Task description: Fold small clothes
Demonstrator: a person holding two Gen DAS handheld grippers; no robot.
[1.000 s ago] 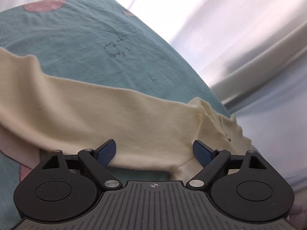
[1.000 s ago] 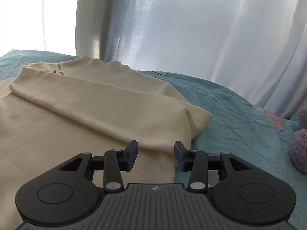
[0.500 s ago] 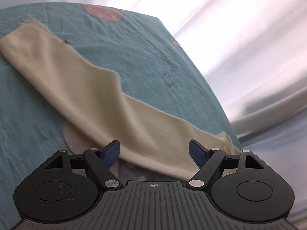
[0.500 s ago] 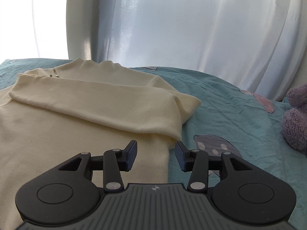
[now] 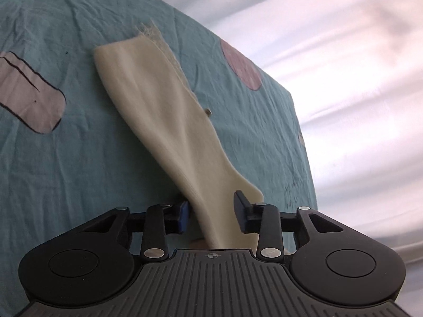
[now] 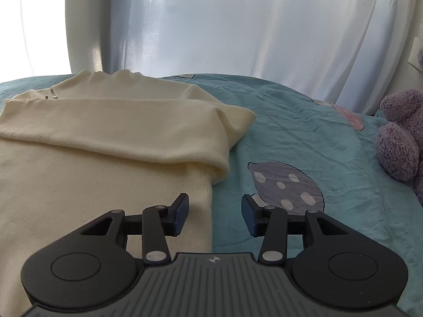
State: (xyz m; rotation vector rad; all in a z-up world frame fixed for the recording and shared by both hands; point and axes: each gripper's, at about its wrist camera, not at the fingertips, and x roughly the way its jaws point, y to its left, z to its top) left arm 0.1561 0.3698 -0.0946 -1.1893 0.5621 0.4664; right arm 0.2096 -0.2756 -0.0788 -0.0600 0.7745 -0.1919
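Your left gripper [image 5: 211, 215] straddles the cream sweater's outstretched sleeve [image 5: 164, 121] on the teal bed [image 5: 79, 158], jaws spread, so pinch the full width before swinging it across the body, right gripper [image 6: 214, 215] spread beside the hem.

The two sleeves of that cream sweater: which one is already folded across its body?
The sleeve in the right wrist view: it lies flat across the sweater's chest. The other sleeve stretches out over the teal bedsheet, between the left gripper's fingers.
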